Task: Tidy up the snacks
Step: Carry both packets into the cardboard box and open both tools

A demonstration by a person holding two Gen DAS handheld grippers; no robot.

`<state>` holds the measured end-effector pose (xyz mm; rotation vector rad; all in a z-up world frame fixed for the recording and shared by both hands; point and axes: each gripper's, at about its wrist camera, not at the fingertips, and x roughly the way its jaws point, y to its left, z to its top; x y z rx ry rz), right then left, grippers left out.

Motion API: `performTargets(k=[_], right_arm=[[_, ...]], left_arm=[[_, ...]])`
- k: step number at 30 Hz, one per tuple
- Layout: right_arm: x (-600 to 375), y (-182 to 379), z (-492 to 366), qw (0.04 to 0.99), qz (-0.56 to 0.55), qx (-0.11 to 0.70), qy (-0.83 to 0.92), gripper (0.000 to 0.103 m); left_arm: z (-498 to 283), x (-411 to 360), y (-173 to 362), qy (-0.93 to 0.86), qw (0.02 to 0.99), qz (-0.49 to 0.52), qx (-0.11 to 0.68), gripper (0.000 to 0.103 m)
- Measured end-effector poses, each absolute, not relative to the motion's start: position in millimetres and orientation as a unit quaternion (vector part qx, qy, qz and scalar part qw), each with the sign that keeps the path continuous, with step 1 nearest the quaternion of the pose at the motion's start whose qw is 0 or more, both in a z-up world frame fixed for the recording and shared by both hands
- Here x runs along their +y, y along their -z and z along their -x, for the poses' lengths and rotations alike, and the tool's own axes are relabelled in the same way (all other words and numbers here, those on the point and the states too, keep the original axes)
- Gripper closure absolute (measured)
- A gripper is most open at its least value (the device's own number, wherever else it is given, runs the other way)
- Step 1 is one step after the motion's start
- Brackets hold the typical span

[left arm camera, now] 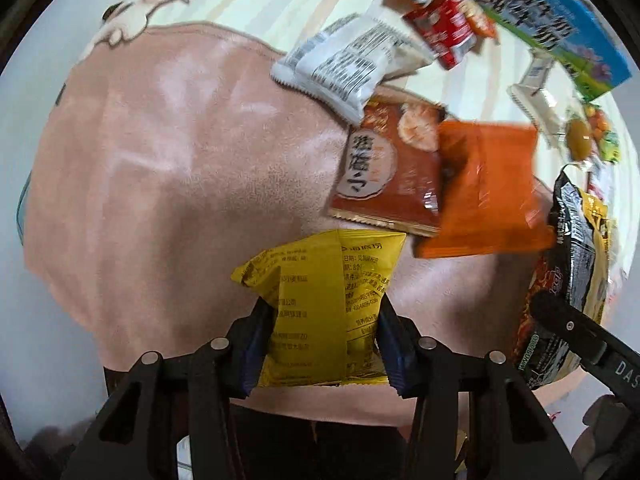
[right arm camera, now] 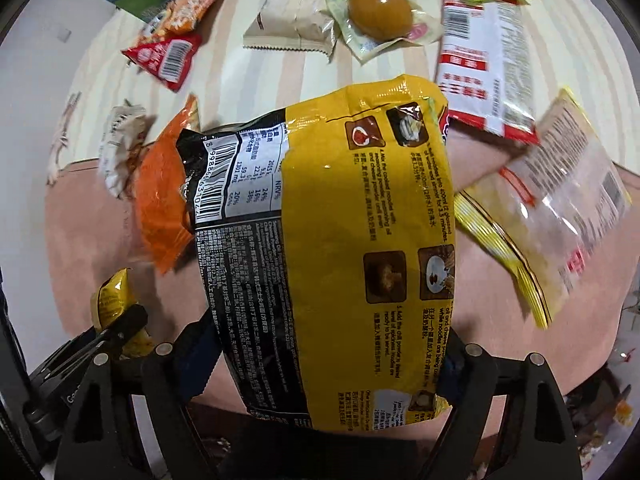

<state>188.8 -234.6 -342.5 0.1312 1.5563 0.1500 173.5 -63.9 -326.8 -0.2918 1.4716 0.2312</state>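
In the left wrist view, the pink blanket (left arm camera: pixel 160 168) fills the left and middle of the frame. At bottom centre the left gripper (left arm camera: pixel 322 344) is clamped on a small yellow packet (left arm camera: pixel 320 304), its two fingers pressed against the packet's sides; the packet's back faces the camera, covered in small Chinese print too fine to read. Above it, right of centre, lies a brown cracker packet (left arm camera: pixel 384 168) with large Chinese characters on a round label, a white packet (left arm camera: pixel 340 68) with a printed table overlapping its top edge. Just right of it sits a plain orange packet (left arm camera: pixel 484 188), blurred. In the upper right corner a blue and green box (left arm camera: pixel 552 28) carries big dark characters.

In the right wrist view, the orange packet (right arm camera: pixel 160 200) appears left of centre. The right gripper (right arm camera: pixel 324 368) at bottom centre grips a large yellow and black noodle bag (right arm camera: pixel 328 240), which fills the middle of the frame. Its back shows a barcode, a nutrition table reading "NRV%", and English cooking steps such as "Add the chilli powder". At top centre a brown egg (right arm camera: pixel 380 10) sits in clear wrap.
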Motion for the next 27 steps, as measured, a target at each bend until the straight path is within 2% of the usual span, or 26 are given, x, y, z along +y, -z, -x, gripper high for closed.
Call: performTargets(k=[6, 10, 13, 17, 20, 27], right_arm=[[-231, 316, -202, 0.726, -0.099, 0.676, -0.073, 0.015], [-215, 283, -230, 0.747, -0.122, 0.649, -0.069, 0.015], [-206, 260, -257, 0.763, -0.145, 0.626, -0.066, 0.015], [-206, 221, -311, 0.791, -0.152, 0.589, -0.061, 0.015], [-193, 211, -362, 0.806, -0.148, 0.571, -0.057, 0.015], [-168, 217, -498, 0.816, -0.126, 0.561, -0.052, 0.015]], left_arm=[[-198, -91, 291, -0.059, 0.751, 0.115, 0.648, 0.057], [-250, -112, 259, -0.006, 0.774, 0.102, 0.625, 0.057], [-292, -98, 232, 0.033, 0.786, 0.104, 0.609, 0.057], [-332, -73, 185, 0.07, 0.8, 0.096, 0.588, 0.057], [-385, -65, 159, 0.08, 0.811, 0.088, 0.572, 0.057], [-501, -48, 156, 0.065, 0.81, 0.095, 0.575, 0.057]])
